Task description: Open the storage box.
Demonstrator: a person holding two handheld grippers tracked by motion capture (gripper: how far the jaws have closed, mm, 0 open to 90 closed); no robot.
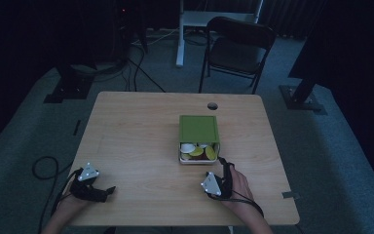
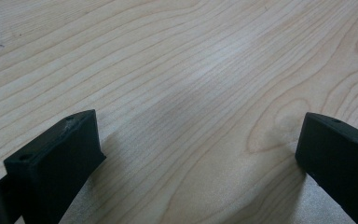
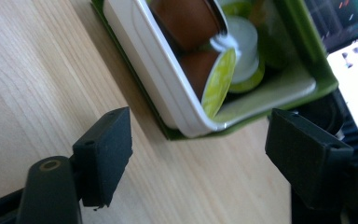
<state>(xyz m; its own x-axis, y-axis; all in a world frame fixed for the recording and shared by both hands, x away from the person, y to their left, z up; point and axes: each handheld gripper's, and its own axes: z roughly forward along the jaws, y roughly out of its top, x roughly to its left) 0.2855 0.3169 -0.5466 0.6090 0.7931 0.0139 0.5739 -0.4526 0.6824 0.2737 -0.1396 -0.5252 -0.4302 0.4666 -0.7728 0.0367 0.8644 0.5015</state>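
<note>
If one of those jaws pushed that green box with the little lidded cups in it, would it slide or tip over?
Probably slide. The green box looks low and wide and sits flat on the smooth wooden table, so tipping seems unlikely. It is likely light: the little cups inside are small. They lie loose and tilted, so a shove may rattle them about.

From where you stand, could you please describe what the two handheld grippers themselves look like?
Both are black. The left gripper and the right gripper each carry a grey three-cornered plate with pale dots at its corners, and a black cable trails from each. In the gripper views the jaws are blocky matte black pads with small round holes. No sleeves are visible.
</note>
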